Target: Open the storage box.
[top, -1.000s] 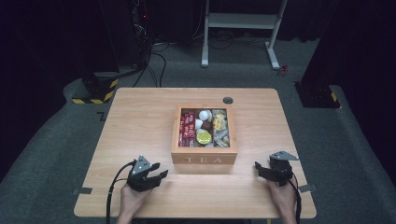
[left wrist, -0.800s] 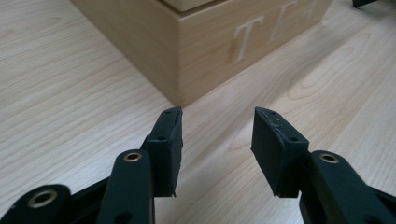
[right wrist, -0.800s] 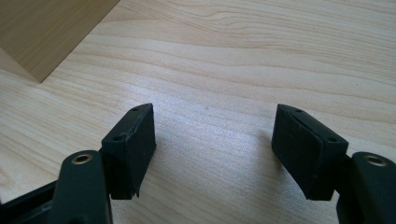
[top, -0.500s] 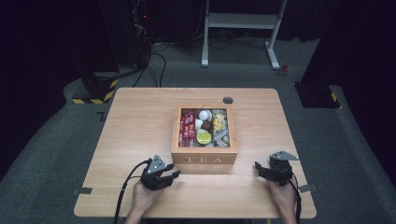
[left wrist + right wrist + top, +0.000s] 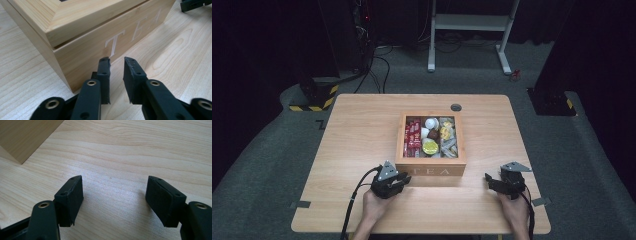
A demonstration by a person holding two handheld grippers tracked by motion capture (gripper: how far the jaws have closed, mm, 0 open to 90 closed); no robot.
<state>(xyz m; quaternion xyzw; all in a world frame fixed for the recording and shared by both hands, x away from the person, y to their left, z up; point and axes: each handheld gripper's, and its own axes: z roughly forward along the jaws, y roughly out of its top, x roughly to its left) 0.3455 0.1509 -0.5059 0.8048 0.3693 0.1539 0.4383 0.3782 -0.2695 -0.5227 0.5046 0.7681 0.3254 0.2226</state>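
Observation:
An open wooden box (image 5: 430, 169) marked TEA stands mid-table, holding red sachets (image 5: 413, 135), a yellow-lidded cup (image 5: 430, 147) and other small packets. My left gripper (image 5: 404, 179) lies on the table at the box's front left corner. In the left gripper view its jaws (image 5: 117, 61) point at the letter T on the box front (image 5: 87, 37); they have just been closing and stand a narrow gap apart with nothing between them. My right gripper (image 5: 487, 179) rests right of the box, its jaws (image 5: 115, 185) wide apart over bare tabletop.
A round black grommet (image 5: 456, 107) sits in the table behind the box. The box's corner (image 5: 25, 137) shows at the upper left of the right gripper view. A white stand (image 5: 472, 22) and a black-and-yellow base (image 5: 314, 95) are on the floor beyond the table.
My left gripper has slid right along the table's front toward the box's front left corner, and its jaws have narrowed. The right gripper has not moved.

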